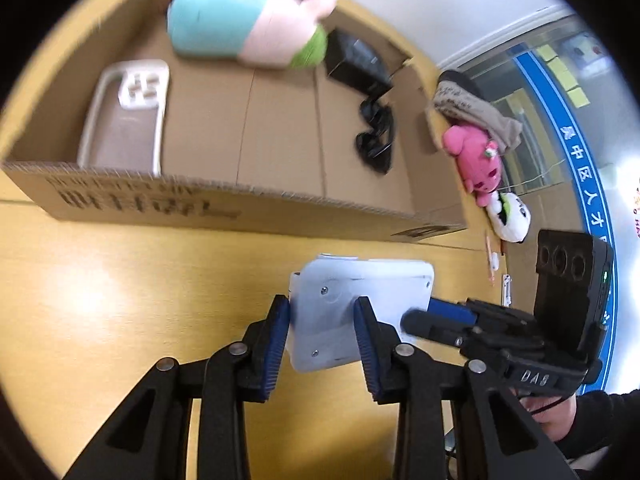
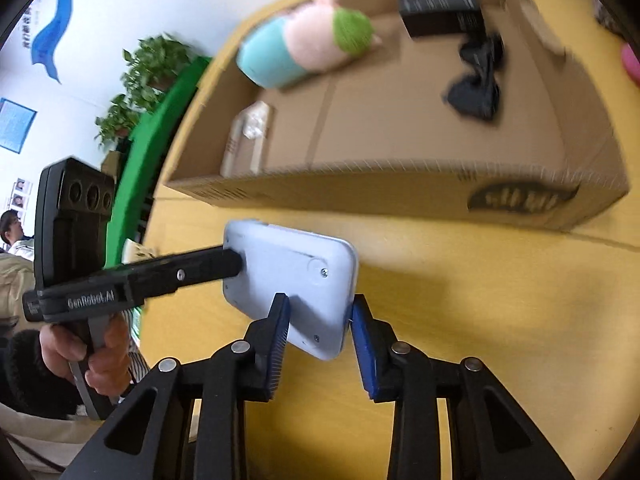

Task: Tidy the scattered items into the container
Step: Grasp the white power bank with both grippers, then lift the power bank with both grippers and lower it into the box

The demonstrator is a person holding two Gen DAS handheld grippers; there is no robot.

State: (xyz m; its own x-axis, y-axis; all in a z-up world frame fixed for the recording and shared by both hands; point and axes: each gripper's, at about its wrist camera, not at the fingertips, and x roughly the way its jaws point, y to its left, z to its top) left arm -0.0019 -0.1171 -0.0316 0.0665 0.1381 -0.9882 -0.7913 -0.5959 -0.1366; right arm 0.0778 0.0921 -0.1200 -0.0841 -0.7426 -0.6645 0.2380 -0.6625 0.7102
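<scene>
Carry step, both grippers on one item — a flat white plastic case (image 1: 360, 304), lifted off the yellow table (image 1: 120, 300), just in front of the cardboard box (image 1: 224, 208). Left gripper (image 1: 322, 344) is clamped across one end of the case, right gripper (image 2: 318, 344) across the other, pads pressing on its edges. Box already holds a plush toy (image 1: 240, 20), a black pack (image 1: 356, 60), a tray (image 1: 124, 120). Next, as I judge it: raise the case over the box's near wall w/ both hands level, then release inside.
</scene>
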